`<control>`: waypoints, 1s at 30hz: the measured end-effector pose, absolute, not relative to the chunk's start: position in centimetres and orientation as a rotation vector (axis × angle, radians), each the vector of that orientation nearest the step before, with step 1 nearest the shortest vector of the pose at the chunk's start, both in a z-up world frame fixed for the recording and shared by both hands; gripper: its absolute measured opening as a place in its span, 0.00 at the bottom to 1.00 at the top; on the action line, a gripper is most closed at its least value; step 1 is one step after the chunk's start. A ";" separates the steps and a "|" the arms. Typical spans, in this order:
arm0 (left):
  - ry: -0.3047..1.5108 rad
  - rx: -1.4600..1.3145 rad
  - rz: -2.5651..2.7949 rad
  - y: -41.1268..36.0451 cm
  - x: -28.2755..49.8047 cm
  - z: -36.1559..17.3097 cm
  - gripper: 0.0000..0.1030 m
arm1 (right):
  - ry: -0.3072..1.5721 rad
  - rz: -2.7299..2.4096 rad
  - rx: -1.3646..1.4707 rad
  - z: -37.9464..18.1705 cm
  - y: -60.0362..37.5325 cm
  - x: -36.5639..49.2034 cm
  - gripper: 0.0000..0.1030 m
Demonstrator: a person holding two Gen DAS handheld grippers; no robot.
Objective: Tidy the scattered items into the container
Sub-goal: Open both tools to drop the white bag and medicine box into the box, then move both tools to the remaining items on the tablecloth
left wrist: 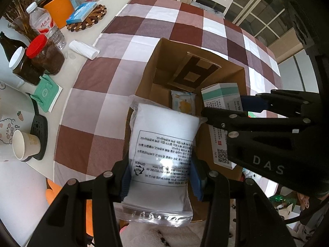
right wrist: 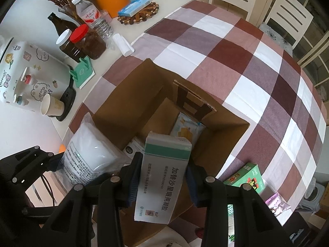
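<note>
An open cardboard box stands on the checked tablecloth. My left gripper is shut on a white packet in clear plastic, held over the box's near left edge; the packet also shows in the right wrist view. My right gripper is shut on a white and green medicine carton, held over the box opening; it shows in the left wrist view. A snack packet lies inside the box.
A green box and a purple packet lie on the cloth right of the box. At the left stand jars, a water bottle, a paper cup, an orange container and a white roll.
</note>
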State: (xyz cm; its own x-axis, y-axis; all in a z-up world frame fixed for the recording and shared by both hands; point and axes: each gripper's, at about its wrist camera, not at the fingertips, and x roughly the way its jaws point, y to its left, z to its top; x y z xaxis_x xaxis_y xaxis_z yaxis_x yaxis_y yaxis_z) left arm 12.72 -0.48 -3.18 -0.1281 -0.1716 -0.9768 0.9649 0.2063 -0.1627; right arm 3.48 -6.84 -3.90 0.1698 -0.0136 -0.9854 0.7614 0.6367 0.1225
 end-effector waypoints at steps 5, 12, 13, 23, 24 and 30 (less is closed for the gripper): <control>1.299 0.861 -1.220 -0.5 12.6 -3.3 0.47 | 1.297 -0.633 0.712 -3.9 -7.0 3.4 0.40; 1.291 0.862 -1.225 -0.4 12.3 -3.1 0.69 | 1.288 -0.640 0.737 -3.6 -7.1 3.2 0.41; 1.285 0.861 -1.227 -0.4 12.3 -2.9 0.69 | 1.283 -0.644 0.737 -3.5 -7.1 3.1 0.41; 1.251 0.852 -1.242 0.0 11.7 -1.4 0.70 | 1.243 -0.685 0.742 -1.9 -6.7 1.7 0.41; 1.247 0.851 -1.245 0.0 11.6 -1.2 0.71 | 1.236 -0.694 0.743 -1.6 -6.6 1.3 0.41; 1.205 0.843 -1.293 0.6 10.0 0.6 0.79 | 1.202 -0.744 0.768 -0.9 -5.6 -1.3 0.43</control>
